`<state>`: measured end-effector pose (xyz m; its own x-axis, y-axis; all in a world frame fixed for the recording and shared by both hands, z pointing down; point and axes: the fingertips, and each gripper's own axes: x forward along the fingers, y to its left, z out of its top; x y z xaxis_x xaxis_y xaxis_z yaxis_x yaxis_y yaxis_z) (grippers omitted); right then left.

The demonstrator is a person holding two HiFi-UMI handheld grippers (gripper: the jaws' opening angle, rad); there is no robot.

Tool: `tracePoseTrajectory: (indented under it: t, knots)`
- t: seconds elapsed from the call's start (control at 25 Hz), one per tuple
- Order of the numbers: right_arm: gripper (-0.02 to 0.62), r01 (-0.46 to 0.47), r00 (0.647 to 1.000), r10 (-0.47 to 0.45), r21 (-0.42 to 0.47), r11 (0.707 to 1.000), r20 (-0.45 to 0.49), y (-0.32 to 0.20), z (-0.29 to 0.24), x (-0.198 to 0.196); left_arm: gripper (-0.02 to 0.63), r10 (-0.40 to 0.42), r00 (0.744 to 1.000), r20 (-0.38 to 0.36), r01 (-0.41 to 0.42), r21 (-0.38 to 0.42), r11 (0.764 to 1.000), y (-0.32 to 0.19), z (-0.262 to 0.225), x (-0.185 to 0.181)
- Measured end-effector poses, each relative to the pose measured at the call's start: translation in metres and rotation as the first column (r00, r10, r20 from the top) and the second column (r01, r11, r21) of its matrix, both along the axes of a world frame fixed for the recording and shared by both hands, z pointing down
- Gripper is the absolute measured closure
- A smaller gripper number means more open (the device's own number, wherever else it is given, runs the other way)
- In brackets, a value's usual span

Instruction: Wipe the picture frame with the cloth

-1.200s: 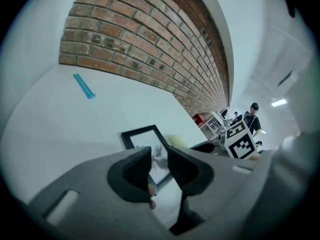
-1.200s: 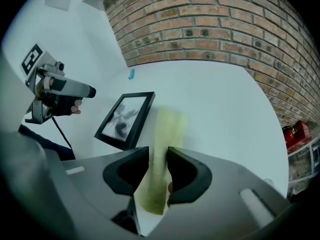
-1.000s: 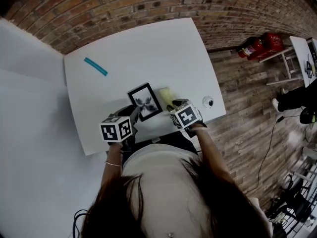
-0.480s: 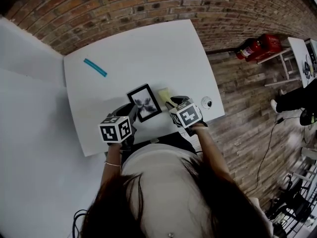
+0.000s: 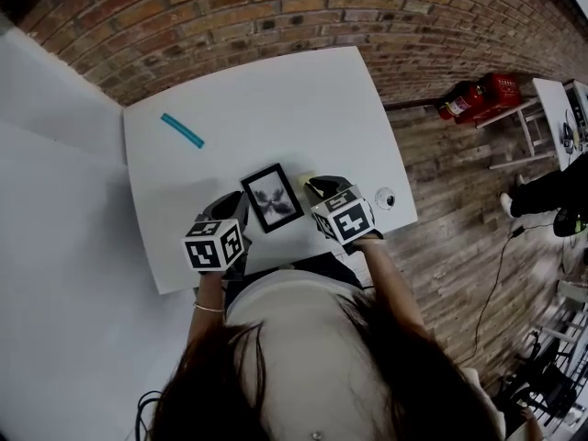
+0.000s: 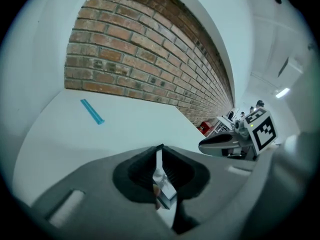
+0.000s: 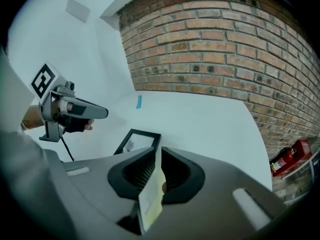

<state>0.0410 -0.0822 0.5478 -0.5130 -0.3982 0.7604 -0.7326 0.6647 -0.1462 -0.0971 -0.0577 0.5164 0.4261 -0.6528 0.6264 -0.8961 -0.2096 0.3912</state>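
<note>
While above table (image 5: 276,90), left fingers (image 6: 137,173) just closed on picture frame (image 5: 272,197), right fingers (image 7: 179,173) on cloth (image 7: 151,204).

teal stick (image 5: 182,130): white table (image 5: 303,95), well beyond left gripper (image 5: 237,204) | red fire extinguisher (image 5: 473,91): floor (image 5: 450,246), far right of right gripper (image 5: 312,185) | brick wall (image 5: 276,7): behind table

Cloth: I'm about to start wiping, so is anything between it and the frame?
Nothing visible does. The right tongs have just been closing, with the cloth between them, close beside the frame. Only a strip of bare table lies between the two.
</note>
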Motion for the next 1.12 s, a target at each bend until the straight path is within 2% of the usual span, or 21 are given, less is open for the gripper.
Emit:
tracePoseTrajectory:
  t: [0.32,0.56,0.88,1.12]
  knots:
    - [0.588,-0.044,0.996,0.035,0.103,0.994,0.083,-0.016,-0.038,-0.016,0.595,-0.043,0.999,0.012,0.042,0.083,0.996,-0.01,-0.025,-0.014]
    - [0.589,-0.061,0.989,0.036,0.178,0.982,0.142,-0.025,-0.067,-0.024,0.6,-0.06,0.998,0.012,0.057,0.149,0.987,-0.019,-0.05,-0.017]
    - [0.591,-0.118,0.963,0.03,0.32,0.94,0.266,-0.04,-0.126,-0.035,0.606,-0.075,0.997,0.005,0.071,0.25,0.966,-0.03,-0.087,-0.02]
    - [0.591,-0.146,0.943,0.009,0.387,0.911,0.333,-0.044,-0.161,-0.04,0.606,-0.078,0.997,0.003,0.073,0.306,0.949,-0.038,-0.107,-0.025]
